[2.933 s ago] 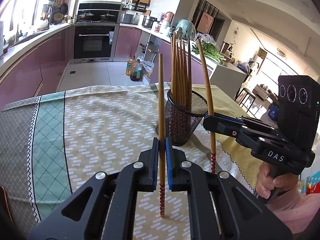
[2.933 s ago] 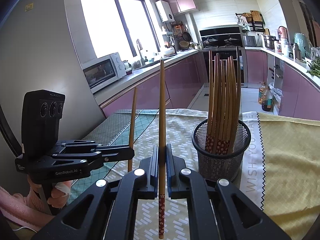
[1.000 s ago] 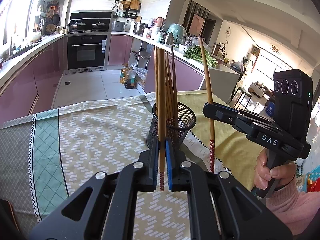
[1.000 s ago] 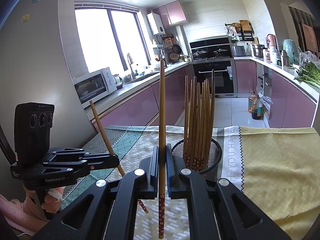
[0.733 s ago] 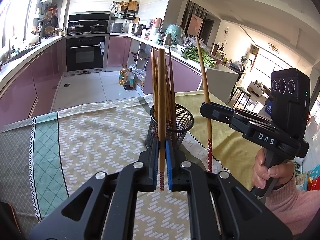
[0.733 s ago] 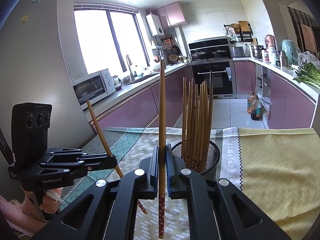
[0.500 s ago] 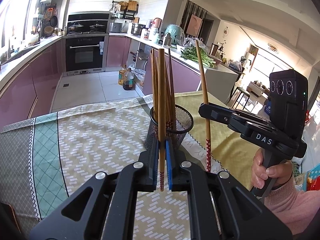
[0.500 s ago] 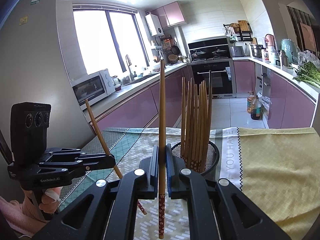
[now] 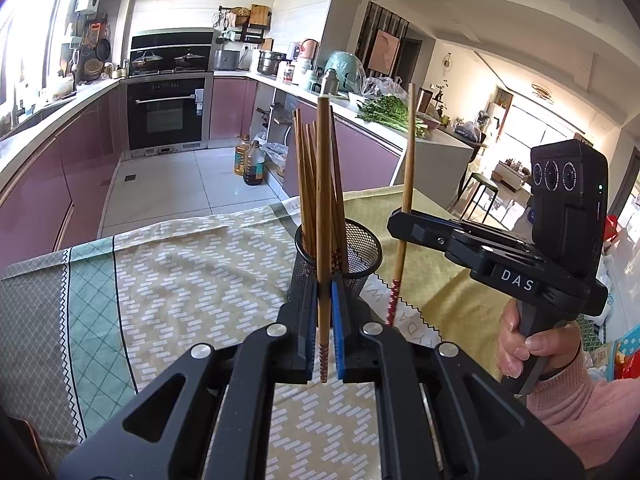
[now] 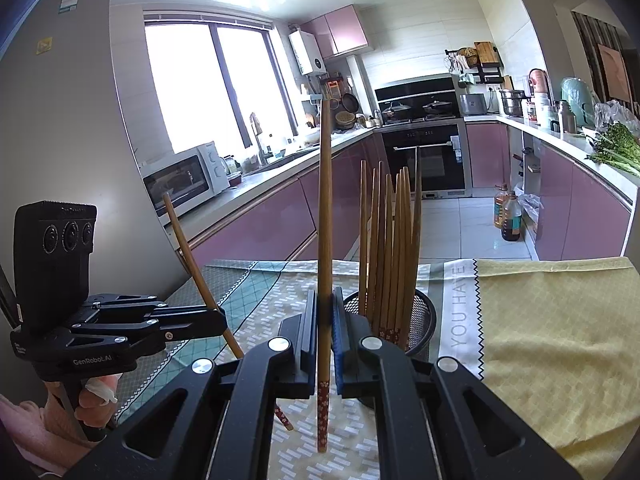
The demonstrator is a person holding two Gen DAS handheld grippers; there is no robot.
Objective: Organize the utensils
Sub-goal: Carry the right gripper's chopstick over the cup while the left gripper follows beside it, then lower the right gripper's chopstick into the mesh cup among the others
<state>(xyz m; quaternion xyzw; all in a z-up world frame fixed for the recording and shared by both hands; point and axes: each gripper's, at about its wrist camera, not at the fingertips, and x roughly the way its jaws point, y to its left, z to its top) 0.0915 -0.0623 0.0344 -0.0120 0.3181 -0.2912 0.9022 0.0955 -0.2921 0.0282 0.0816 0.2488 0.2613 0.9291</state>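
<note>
My left hand-held gripper [image 9: 324, 320] is pinching a single wooden chopstick [image 9: 323, 216] between its blue-padded fingers [image 9: 339, 332], the stick standing upright with its red patterned end pointing down just past the pads. Straight ahead of it stands the black mesh holder [image 9: 360, 248] on the cloth-covered surface [image 9: 192, 280], already carrying a bundle of chopsticks [image 9: 306, 184] that lean slightly apart at their tips. My right hand-held gripper [image 10: 325, 332] is likewise clamped on its own chopstick [image 10: 325, 208] — patterned end down, plain end up — and from its camera the holder sits just beyond and to the right of the fingers. From the left wrist view I see the right device held off to the right of the holder, its stick hanging beside the rim and above the yellow cloth [image 9: 440, 280], not inside the mesh. From the right wrist view the left device appears on the left, its chopstick tilted, the lower end near the patterned tablecloth [image 10: 256, 292] — whether it touches, I cannot tell.
</note>
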